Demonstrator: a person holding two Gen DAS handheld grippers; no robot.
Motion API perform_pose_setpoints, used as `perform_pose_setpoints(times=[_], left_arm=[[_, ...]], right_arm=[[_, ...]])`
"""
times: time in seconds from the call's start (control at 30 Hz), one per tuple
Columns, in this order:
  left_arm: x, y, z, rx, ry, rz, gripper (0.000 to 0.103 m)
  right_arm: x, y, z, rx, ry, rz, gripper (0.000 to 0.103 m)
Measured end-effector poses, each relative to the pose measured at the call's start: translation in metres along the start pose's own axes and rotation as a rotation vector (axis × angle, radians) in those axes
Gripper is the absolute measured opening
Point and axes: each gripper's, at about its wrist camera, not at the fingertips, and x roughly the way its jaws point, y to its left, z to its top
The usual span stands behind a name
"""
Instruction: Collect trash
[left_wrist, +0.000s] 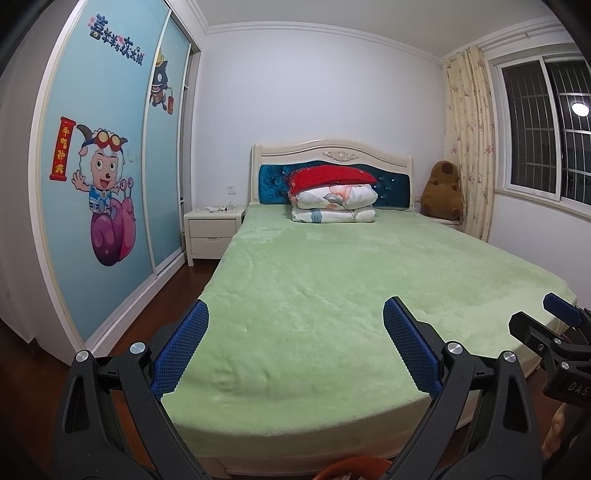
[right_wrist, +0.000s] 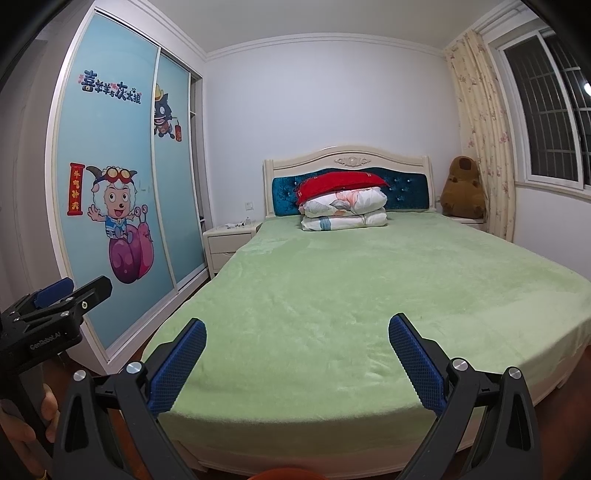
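My left gripper (left_wrist: 295, 306) is open over the foot of a bed with a green plush cover (left_wrist: 317, 266), nothing between its blue pads. My right gripper (right_wrist: 298, 322) is open too and holds nothing; it also shows at the right edge of the left wrist view (left_wrist: 561, 321). The left gripper (right_wrist: 70, 291) appears at the left of the right wrist view, with a hand below it. Small white items (left_wrist: 218, 209) lie on the nightstand (left_wrist: 212, 225), too small to identify. An orange rim (left_wrist: 354, 467) peeks in at the bottom edge.
A folded quilt (left_wrist: 334, 206) with a red pillow (left_wrist: 332, 177) sits at the headboard. A brown plush toy (left_wrist: 443, 192) stands at the bed's far right, by the curtain (left_wrist: 469, 140) and window. A cartoon sliding wardrobe (left_wrist: 103, 166) lines the left wall along a narrow wooden floor strip.
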Motion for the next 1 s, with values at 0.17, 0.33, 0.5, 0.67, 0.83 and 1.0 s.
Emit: perform_pose_setpoints(times=[0.17,0.33,0.5,0.67,0.83,1.0], left_arm=[[-0.0003,-0.0006,-0.0001,0.002,-0.001,-0.002,0.093],[0.0000,-0.0014,0.0009,0.005,0.002,-0.009,0.093],[0.0000,-0.0032,0.0007,0.010,0.004,-0.011,0.093],[0.0046,-0.0006,0.0023,0.014,0.015,-0.017,0.093],[0.0051,0.0006,0.0030,0.011,0.015,-0.018,0.093],[0.0064,0.0005,0.0021,0.009,0.020,-0.021,0.093]], right_arm=[[0.0003,0.0000,-0.0001,-0.003,0.001,-0.003,0.097],[0.0003,0.0007,0.0000,-0.004,0.001,-0.003,0.097],[0.0005,0.0008,-0.0002,-0.004,0.003,-0.003,0.097],[0.0005,0.0017,-0.0017,-0.006,0.007,-0.004,0.097],[0.0002,0.0018,-0.0025,-0.005,0.009,-0.004,0.097],[0.0010,0.0013,-0.0026,-0.006,0.009,-0.004,0.097]])
